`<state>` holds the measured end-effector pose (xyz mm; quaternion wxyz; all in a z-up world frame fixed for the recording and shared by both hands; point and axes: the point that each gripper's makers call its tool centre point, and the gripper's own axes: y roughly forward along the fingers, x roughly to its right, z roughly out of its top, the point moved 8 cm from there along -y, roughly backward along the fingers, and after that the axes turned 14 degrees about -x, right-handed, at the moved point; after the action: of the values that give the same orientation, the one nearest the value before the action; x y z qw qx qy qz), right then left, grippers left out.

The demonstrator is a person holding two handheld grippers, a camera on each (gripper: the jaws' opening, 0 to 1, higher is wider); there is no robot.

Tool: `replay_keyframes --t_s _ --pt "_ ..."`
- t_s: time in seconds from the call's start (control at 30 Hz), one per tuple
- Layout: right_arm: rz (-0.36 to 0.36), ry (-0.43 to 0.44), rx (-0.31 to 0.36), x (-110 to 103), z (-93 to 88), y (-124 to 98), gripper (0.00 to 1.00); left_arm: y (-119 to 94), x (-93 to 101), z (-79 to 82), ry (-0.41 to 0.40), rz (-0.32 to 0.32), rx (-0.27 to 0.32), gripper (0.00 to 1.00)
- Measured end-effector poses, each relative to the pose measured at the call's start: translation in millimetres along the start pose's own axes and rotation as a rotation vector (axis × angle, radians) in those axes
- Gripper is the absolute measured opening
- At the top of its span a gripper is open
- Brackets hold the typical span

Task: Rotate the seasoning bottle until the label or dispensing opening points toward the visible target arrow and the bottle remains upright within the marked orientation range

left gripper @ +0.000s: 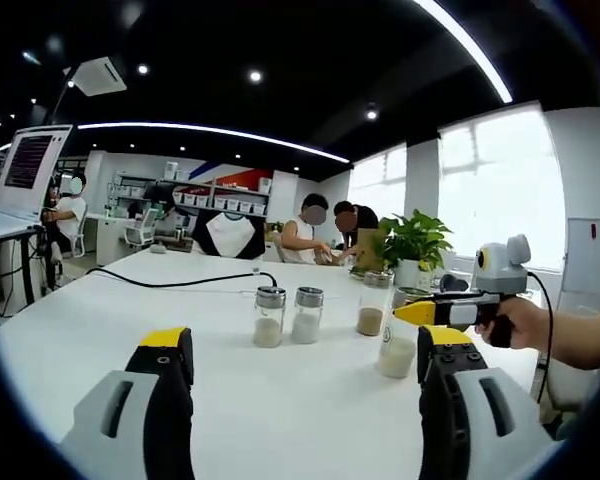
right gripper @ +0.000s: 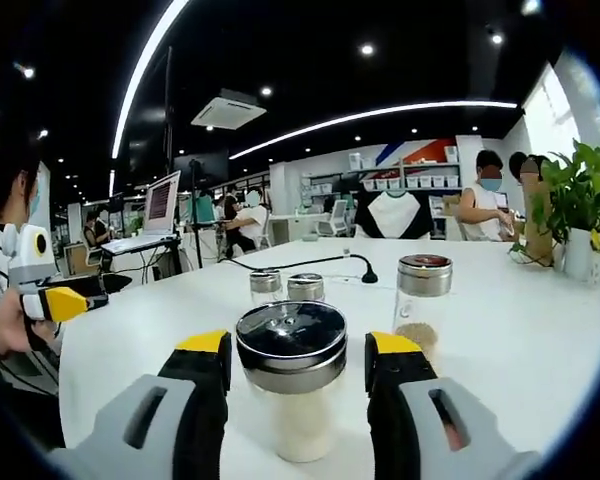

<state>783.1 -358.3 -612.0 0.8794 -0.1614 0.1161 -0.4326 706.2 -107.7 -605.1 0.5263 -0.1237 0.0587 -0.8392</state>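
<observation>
Your right gripper (right gripper: pixel 295 362) has its yellow-tipped jaws on either side of the seasoning bottle (right gripper: pixel 291 385), level with its steel cap; whether they press the cap or stand just off it, you cannot tell; the bottle stands upright on the white table (right gripper: pixel 520 330), pale powder in its glass. In the left gripper view that bottle (left gripper: pixel 397 350) sits just under the right gripper (left gripper: pixel 412 313), which reaches in from the right in your hand (left gripper: pixel 520 322). Your left gripper (left gripper: pixel 305 365) hangs spread wide over bare tabletop, holding nothing. Beyond stand two small shakers (left gripper: pixel 288 316) side by side; a taller jar (left gripper: pixel 373 303) with brown contents is near them; a potted plant (left gripper: pixel 413 245) stands behind.
</observation>
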Motion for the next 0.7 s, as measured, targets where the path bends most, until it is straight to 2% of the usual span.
replay_keyframes --t_s 0.27,0.33,0.43,0.67,0.7 --pt "-0.071 0.028 0.021 -6 3.4 -7 0.59 -1 0.2 -0.8 -0.004 -0.008 0.002 0.98" --pt "-0.102 0.049 0.044 -8 4.6 -9 0.60 -1 0.4 -0.5 -0.009 -0.011 -0.001 0.98" --pt "-0.142 0.128 0.077 -9 2.9 -12 0.61 -2 0.8 1.8 0.020 0.001 0.000 0.98" --pt "-0.227 0.083 0.108 -18 8.4 -9 0.59 -1 2.7 3.1 0.012 -0.020 0.018 0.98" --pt "-0.256 0.078 0.096 -18 8.3 -8 0.59 -1 2.6 3.2 0.014 -0.019 0.018 0.98"
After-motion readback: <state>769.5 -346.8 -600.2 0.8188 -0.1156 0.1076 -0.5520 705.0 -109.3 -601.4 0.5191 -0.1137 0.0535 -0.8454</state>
